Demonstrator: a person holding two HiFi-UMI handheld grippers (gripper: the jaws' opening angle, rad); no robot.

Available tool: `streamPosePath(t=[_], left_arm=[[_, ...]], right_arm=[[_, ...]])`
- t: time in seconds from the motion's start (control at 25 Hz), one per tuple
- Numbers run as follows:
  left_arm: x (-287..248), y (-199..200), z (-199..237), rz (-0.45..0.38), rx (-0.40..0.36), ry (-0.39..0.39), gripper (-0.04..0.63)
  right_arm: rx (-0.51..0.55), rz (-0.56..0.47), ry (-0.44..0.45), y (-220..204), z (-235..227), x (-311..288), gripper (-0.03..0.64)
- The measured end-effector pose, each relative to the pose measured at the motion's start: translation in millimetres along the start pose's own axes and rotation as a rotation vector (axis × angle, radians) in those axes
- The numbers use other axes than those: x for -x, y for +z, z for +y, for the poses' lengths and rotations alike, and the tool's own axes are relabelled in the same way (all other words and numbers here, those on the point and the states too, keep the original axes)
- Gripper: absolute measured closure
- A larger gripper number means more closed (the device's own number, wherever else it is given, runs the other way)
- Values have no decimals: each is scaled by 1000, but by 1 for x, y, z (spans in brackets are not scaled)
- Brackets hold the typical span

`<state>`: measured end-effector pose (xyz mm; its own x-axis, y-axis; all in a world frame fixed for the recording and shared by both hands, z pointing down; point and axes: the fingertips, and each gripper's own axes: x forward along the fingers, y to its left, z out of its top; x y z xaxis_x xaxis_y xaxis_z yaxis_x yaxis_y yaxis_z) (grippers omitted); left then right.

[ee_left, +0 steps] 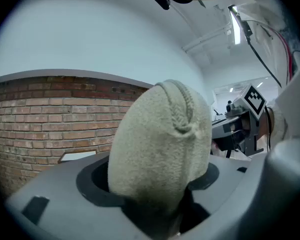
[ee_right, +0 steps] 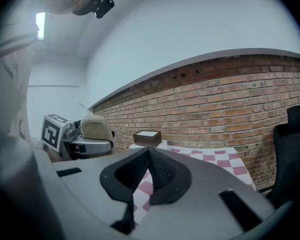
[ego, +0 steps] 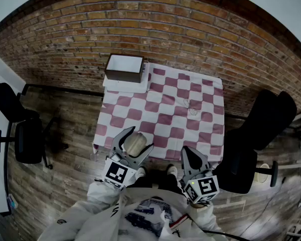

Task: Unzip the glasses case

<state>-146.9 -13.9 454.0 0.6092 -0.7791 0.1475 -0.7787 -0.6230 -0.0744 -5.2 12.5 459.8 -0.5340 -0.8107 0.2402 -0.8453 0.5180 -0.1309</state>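
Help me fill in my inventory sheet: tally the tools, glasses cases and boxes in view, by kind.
tools: 2, the left tool gripping the case and the right tool shut and empty
glasses case: 1
box: 1
total: 4

On the table point(ego: 190, 119), a box point(ego: 124, 68) sat at the far left corner. The glasses case point(ego: 135, 144) was in the left gripper point(ego: 139, 138), left of the right gripper point(ego: 189, 150).

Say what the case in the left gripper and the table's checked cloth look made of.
Glasses case: soft, matte beige fleece-like fabric, going by its nubbly pile and raised stitched seam. Checked cloth: likely thin matte fabric, though possibly plastic sheet; it droops at the near edge and shows creases.
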Motion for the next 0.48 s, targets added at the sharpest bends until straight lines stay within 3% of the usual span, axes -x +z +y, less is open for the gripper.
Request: streamPosePath(t=[0.48], left_arm=[[-82,40,-34,-8,4,71,253]], right_arm=[[4,-36,75,26,-99,6,603]])
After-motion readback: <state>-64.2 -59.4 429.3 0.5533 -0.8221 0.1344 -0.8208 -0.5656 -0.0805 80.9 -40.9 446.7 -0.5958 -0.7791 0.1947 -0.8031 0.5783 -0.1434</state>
